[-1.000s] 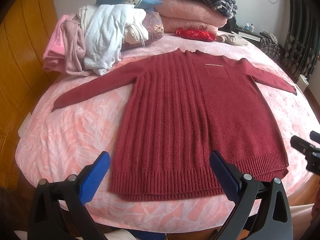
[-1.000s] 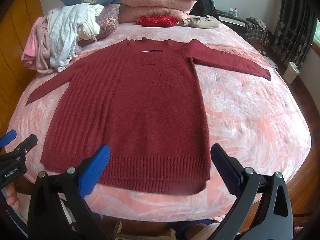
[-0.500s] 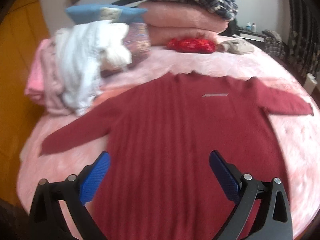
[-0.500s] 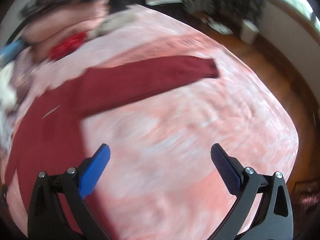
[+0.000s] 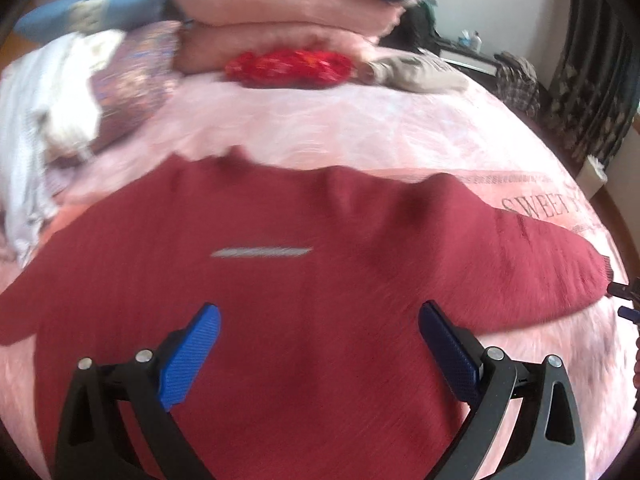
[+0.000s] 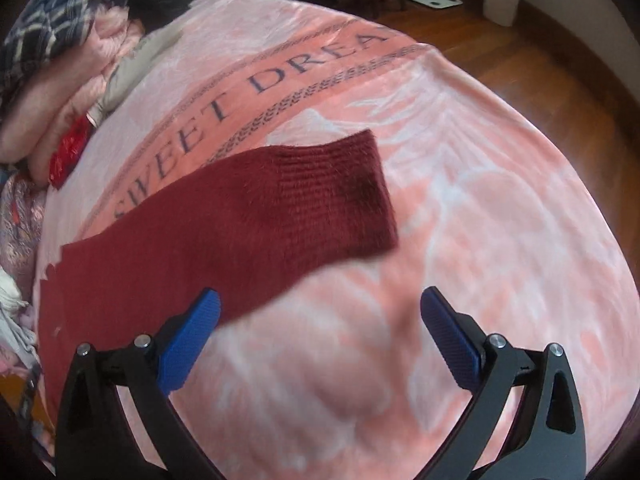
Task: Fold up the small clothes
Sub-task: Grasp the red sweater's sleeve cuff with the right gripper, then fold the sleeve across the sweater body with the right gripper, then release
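Both my grippers spread wide and empty over the dark red sweater on the bed.

Nearest me, my left gripper hangs over the chest of the sweater, its blue pads far apart with nothing between them. My right gripper is just as wide and empty, its left pad over the lower edge of the sleeve, its right pad over bare pink bedspread. The sweater lies flat, its body running away from me to the collar on the far side. That sleeve stretches out to my right, ribbed cuff outermost, across the "SWEET DREA" lettering. Farther back lie a red cloth, stacked pink blankets and a white garment heap.
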A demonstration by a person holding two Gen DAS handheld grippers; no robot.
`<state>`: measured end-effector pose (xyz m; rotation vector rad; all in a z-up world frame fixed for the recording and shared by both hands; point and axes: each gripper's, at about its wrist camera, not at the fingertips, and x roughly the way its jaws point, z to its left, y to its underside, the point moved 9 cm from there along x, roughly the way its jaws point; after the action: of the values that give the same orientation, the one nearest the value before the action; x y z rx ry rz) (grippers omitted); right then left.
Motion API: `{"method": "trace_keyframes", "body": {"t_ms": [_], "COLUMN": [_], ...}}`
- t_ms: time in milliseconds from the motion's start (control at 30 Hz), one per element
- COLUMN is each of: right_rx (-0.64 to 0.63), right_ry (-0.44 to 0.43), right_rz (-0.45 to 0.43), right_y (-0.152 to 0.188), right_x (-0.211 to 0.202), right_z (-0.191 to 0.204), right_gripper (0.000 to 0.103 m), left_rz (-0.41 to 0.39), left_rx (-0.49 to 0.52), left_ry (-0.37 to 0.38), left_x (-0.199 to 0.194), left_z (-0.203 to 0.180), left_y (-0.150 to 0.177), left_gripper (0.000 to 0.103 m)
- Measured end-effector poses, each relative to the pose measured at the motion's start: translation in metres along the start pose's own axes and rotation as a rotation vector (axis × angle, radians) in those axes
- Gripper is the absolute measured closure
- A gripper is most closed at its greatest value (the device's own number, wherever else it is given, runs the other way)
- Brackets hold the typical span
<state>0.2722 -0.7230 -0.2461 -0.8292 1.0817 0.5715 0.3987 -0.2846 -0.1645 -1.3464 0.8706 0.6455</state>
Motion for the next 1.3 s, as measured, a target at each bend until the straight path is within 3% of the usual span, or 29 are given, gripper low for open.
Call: {"method": "trace_keyframes", "body": {"t_ms": [167,233,333,400,500,633,700,800,900,967,1033,1167,1300], "right_rx": [-0.027,-0.033,-0.06,-0.062,-0.055,-0.163,-0.145,-0.005,0.093,0.082,0.034,-0.1,-0.357], "right_ry": [-0.014,-0.024,-0.007,-0.051,-0.183,-0.257,-0.2,-0.037,-0.02,0.016,0.051,-0.012,-0.075], "right_rz": [0.013,0.018,0.005,0.005,-0.047,-0.153,-0.211,-0.183,-0.119,-0.141,-0.17,-0.283,-0.322], "right_y": [-0.023,-0.028,-0.036,-0.038,-0.042,-0.047,-0.058,-0.061,-0.046,-0.043,-0.048,-0.053,-0.035], "right_x": [0.021,0.028,0.025,0.019,0.001,-0.038,-0.052,-0.035,-0.002,0.004,-0.005,-0.045,-0.066], "right_z": [0.0,-0.002,-0.004,-0.001,0.016,0.046,0.032,-0.02,-0.039,-0.036,-0.016,0.041,0.15], "right_gripper": [0.005,0.014,0.048,0.083,0.087,0.088,0.088,0.088,0.088,0.087,0.087,0.087,0.087], "left_rz": [-0.006,0.002,0.009,0.005,-0.002,-0.015,-0.025,-0.027,0.004,0.023,0.031,0.028,0.018], "left_rx": [-0.012,-0.005,0.012,0.013,0.006,-0.019,-0.017,-0.025,-0.034,-0.047,-0.07,-0.115,-0.129], "left_ry": [0.004,-0.002,-0.021,-0.031,-0.054,-0.051,-0.062,-0.078,-0.107,-0.123,-0.118,-0.103,-0.101], "left_x": [0.038,0.048,0.055,0.055,0.049,0.035,0.029,0.025,0.031,0.034,0.033,0.023,0.015], "left_z": [-0.054,-0.067,-0.076,-0.075,-0.066,-0.04,-0.027,-0.001,0.027,0.046,0.064,0.102,0.133], "left_y": [-0.019,-0.018,-0.015,-0.015,-0.015,-0.016,-0.015,-0.012,-0.004,0.003,0.006,0.011,0.015], "left_gripper": [0.004,0.004,0.004,0.004,0.004,0.004,0.004,0.004,0.004,0.004,0.004,0.004,0.004]}}
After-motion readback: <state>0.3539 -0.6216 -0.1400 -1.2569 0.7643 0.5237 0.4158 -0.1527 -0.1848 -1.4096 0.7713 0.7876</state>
